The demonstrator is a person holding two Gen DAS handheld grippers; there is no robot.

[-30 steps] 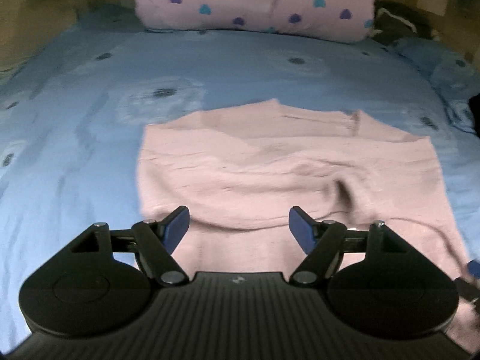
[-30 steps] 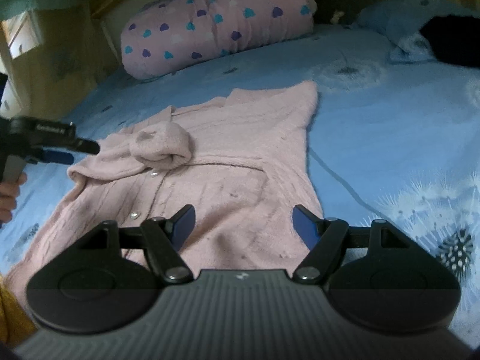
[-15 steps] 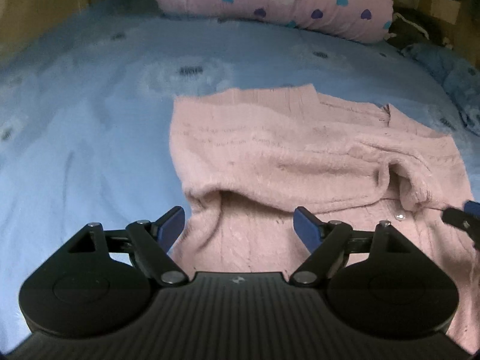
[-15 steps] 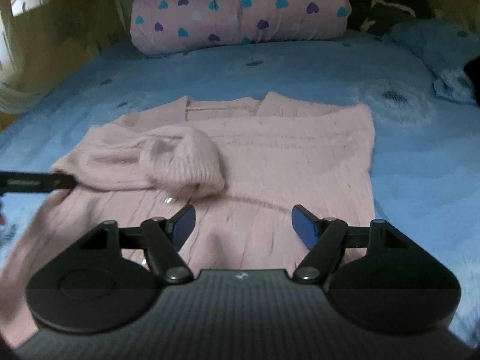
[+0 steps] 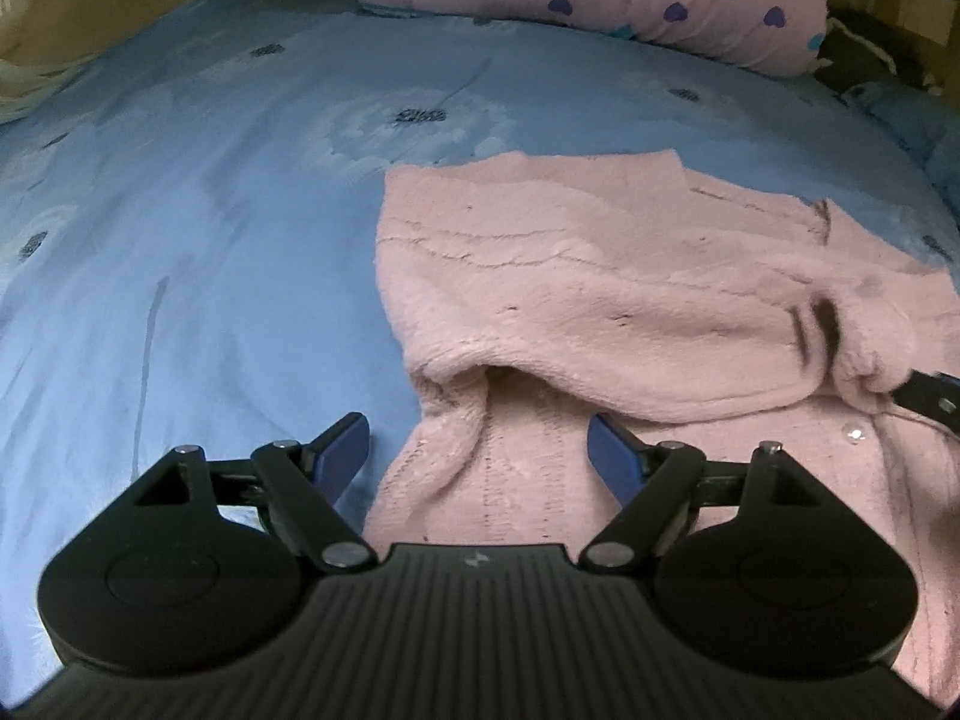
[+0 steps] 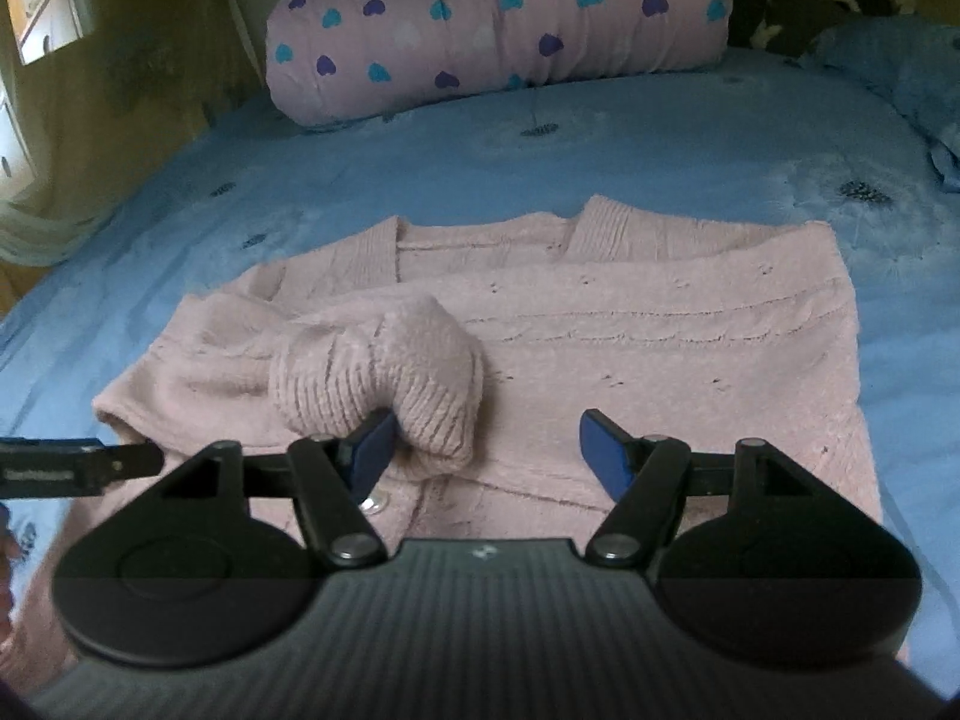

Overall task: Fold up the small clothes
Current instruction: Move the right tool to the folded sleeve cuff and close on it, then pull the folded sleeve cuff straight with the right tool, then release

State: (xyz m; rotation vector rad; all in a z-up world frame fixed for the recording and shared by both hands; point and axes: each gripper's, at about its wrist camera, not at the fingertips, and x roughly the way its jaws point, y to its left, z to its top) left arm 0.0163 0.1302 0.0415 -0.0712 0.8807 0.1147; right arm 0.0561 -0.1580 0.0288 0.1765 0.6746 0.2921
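A small pink knitted cardigan (image 6: 630, 324) lies flat on the blue bed sheet (image 6: 690, 156), collar at the far side. One sleeve is folded across its front, and the ribbed cuff (image 6: 384, 372) is bunched near the middle. My right gripper (image 6: 486, 450) is open just in front of that cuff, its left fingertip touching it. My left gripper (image 5: 477, 456) is open over the cardigan's left edge (image 5: 444, 408) below the sleeve fold. In the left wrist view the cardigan (image 5: 600, 300) fills the right half, and the right gripper's tip (image 5: 930, 399) shows at the right edge.
A rolled pink quilt with blue and purple hearts (image 6: 498, 24) lies across the head of the bed. Dark clothing (image 6: 804, 6) and a blue pillow (image 6: 900, 72) sit at the far right. A wall (image 6: 120, 72) stands on the left.
Both grippers moved closer and lower to the cardigan. The left gripper shifted to its left edge. The right gripper came up to the bunched cuff. Both stayed open.
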